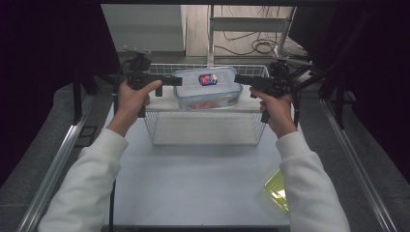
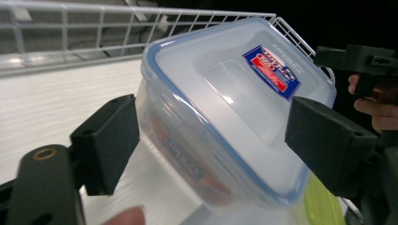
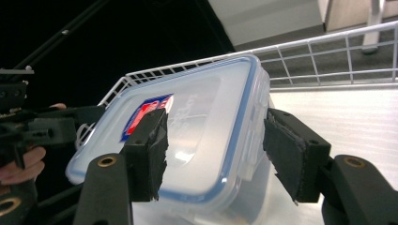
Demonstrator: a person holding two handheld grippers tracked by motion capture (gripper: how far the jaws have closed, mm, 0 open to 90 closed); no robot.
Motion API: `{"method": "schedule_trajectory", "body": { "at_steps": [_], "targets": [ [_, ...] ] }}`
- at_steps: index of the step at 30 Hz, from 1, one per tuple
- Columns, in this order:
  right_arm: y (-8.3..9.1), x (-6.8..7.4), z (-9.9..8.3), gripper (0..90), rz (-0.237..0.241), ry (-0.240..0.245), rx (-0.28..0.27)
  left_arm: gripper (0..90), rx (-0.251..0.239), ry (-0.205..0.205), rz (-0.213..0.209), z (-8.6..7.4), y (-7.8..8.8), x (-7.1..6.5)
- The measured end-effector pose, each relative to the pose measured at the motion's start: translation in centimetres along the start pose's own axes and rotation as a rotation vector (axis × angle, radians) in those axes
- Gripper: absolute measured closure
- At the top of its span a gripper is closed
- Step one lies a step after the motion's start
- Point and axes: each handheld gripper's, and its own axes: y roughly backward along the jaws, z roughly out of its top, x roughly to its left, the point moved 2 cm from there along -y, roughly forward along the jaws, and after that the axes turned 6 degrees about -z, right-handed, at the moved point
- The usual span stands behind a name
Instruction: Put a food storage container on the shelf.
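A clear plastic container [image 1: 208, 89] with a blue-rimmed lid and a red-and-blue label [image 1: 208, 79] sits on the upper shelf of a white wire basket [image 1: 205, 130] at the far end of the bench [image 1: 193, 183]. The left hand-held gripper [image 1: 178, 81] reaches in from the container's left side and the right hand-held gripper [image 1: 238, 79] from its right, each held level by a hand in a white sleeve. In the left gripper view the container [image 2: 225, 117] lies between the two black jaws, which stand apart with a gap on either side and do not press on it. In the right gripper view the jaws also stand apart around the container's [image 3: 202, 136] corner, one over the lid, the other just beside the side wall. A yellow-green object [image 1: 278, 191] lies on the bench near the right sleeve.
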Motion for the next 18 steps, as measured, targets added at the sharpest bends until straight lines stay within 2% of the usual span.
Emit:
{"method": "schedule_trajectory", "body": {
  "at_steps": [3, 5, 7, 9, 12, 13, 18],
  "targets": [
    [1.0, -0.1, -0.2, 39.4, 0.023, 0.014, 0.000, 28.3, -0.012, -0.069, 0.036, -0.7, 1.5, -1.2],
    [1.7, -0.2, -0.4, 39.1, 0.034, 0.033, -0.001, 37.8, -0.015, -0.106, 0.017, -1.5, 2.3, -2.1],
    [2.2, -0.3, -0.7, 38.4, 0.044, 0.038, 0.007, 51.6, -0.005, -0.148, 0.024, -2.5, 2.8, -2.8],
    [2.7, -0.5, -1.1, 37.5, 0.056, 0.041, 0.012, 69.0, 0.014, -0.172, -0.003, -3.5, 3.0, -3.4],
    [3.2, -0.7, -1.8, 36.5, 0.067, 0.042, 0.023, 86.2, 0.030, -0.196, -0.040, -4.8, 3.0, -3.9],
    [3.3, -0.8, -2.0, 36.2, 0.071, 0.037, 0.027, 89.1, 0.042, -0.197, -0.066, -5.3, 2.7, -4.0],
    [3.4, -1.0, -3.0, 35.9, 0.084, 0.051, 0.054, 90.0, 0.109, -0.217, -0.071, -7.1, 0.8, -3.9]
  ]
}}
